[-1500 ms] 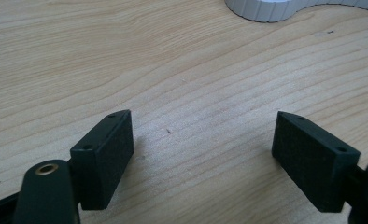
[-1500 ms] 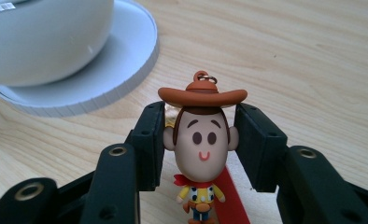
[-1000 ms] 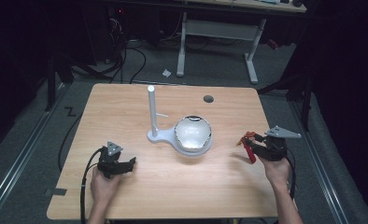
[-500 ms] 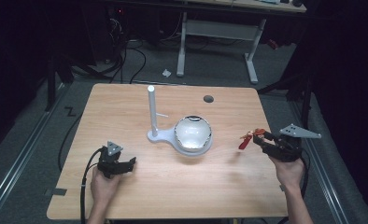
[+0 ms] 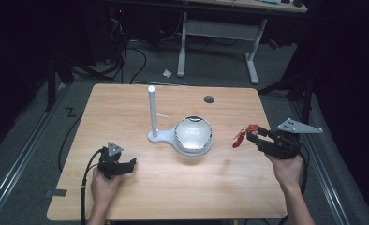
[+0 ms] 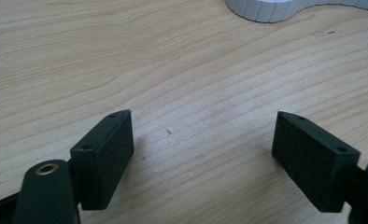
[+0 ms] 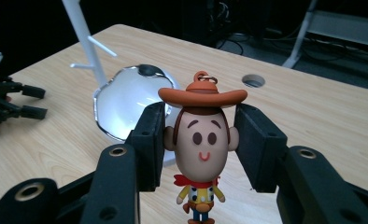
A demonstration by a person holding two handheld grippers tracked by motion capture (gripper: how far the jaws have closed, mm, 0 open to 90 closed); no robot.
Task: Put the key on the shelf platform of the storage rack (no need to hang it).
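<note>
The right tool (image 7: pixel 201 140) clamps the cowboy figure (image 7: pixel 201 140) by its head between both pads; feet dangling.

Cowboy figure (image 7: pixel 201 140) with orange hat, red scarf; black tongs (image 7: pixel 201 144); white stand (image 5: pixel 153 117).

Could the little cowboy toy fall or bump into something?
Maybe. The right gripper pinches the cowboy toy only by the sides of its round head, so it might slip or swing. The white stand has thin pegs and the shiny dome sits close beside it, so a careless move could knock either.
</note>
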